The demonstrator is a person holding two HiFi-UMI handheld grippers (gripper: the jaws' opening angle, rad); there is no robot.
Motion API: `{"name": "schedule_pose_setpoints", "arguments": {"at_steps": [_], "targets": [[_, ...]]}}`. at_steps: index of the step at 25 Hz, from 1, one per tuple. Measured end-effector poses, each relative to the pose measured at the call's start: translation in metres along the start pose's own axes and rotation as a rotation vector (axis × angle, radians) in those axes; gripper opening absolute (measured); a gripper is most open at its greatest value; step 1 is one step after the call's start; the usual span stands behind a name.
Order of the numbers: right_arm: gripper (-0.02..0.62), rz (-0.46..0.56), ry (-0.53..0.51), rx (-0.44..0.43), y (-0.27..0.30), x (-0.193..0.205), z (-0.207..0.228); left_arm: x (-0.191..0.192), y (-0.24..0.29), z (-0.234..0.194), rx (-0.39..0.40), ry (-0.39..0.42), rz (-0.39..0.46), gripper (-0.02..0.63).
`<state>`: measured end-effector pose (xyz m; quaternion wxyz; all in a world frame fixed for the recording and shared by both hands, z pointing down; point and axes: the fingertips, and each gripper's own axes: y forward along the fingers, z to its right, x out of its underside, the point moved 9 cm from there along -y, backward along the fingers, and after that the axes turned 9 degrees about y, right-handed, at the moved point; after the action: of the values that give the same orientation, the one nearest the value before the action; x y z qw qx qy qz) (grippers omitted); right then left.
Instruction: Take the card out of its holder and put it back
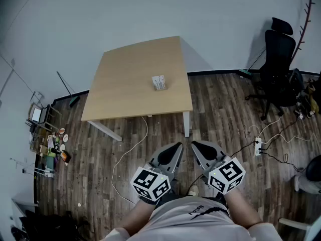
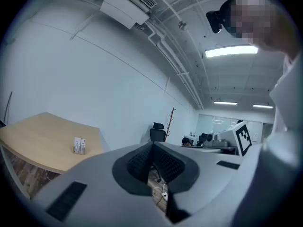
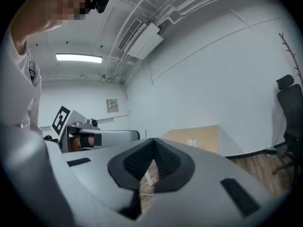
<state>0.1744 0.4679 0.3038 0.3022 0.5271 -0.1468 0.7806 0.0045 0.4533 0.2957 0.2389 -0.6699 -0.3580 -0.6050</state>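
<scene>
The card holder [image 1: 159, 82], a small white stand with a card in it, sits upright near the middle of the light wooden table [image 1: 120, 92], far ahead of me. It also shows small in the left gripper view, card holder [image 2: 79, 145], and in the right gripper view, card holder [image 3: 191, 143]. My left gripper [image 1: 179, 145] and right gripper [image 1: 193, 144] hang side by side close to my body, over the floor and short of the table. Both are shut with nothing between the jaws, as seen at the left gripper [image 2: 152, 148] and the right gripper [image 3: 153, 143].
A black office chair [image 1: 278, 69] and a coat rack [image 1: 303, 24] stand at the right. A power strip [image 1: 258, 147] with cables lies on the wood floor at the right. A white cable [image 1: 131, 147] runs under the table. Clutter [image 1: 52, 147] sits on the floor at the left.
</scene>
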Motion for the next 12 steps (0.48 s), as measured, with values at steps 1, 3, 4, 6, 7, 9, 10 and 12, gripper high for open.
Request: {"name": "schedule_pose_setpoints", "arguments": {"at_steps": [1,3,4,6,7,9,10,12], "targets": [[0.012,0.001,0.002,-0.001,0.0,0.0,0.001,0.0,0.001,0.001,-0.002,0.002,-0.002,0.012],[0.012,0.004,0.005,-0.004,-0.001,-0.001,0.004,-0.001,0.002,0.002,-0.007,0.005,-0.004,0.012],[0.012,0.005,0.007,-0.007,0.0,-0.001,0.005,-0.001,0.003,0.002,-0.01,0.005,-0.004,0.012],[0.012,0.009,0.016,-0.021,0.002,-0.002,0.007,-0.001,0.004,0.0,-0.016,0.004,-0.005,0.013],[0.012,0.011,0.022,-0.033,0.003,-0.002,0.007,-0.001,0.004,-0.001,-0.019,0.004,-0.007,0.012],[0.012,0.013,0.033,-0.048,0.006,-0.002,0.008,-0.001,0.004,-0.004,-0.024,0.004,-0.01,0.013],[0.012,0.013,0.035,-0.05,0.008,-0.002,0.009,-0.001,0.005,-0.005,-0.026,0.004,-0.011,0.013],[0.012,0.013,0.04,-0.05,0.013,-0.002,0.012,-0.001,0.006,-0.011,-0.03,0.004,-0.014,0.012]]}}
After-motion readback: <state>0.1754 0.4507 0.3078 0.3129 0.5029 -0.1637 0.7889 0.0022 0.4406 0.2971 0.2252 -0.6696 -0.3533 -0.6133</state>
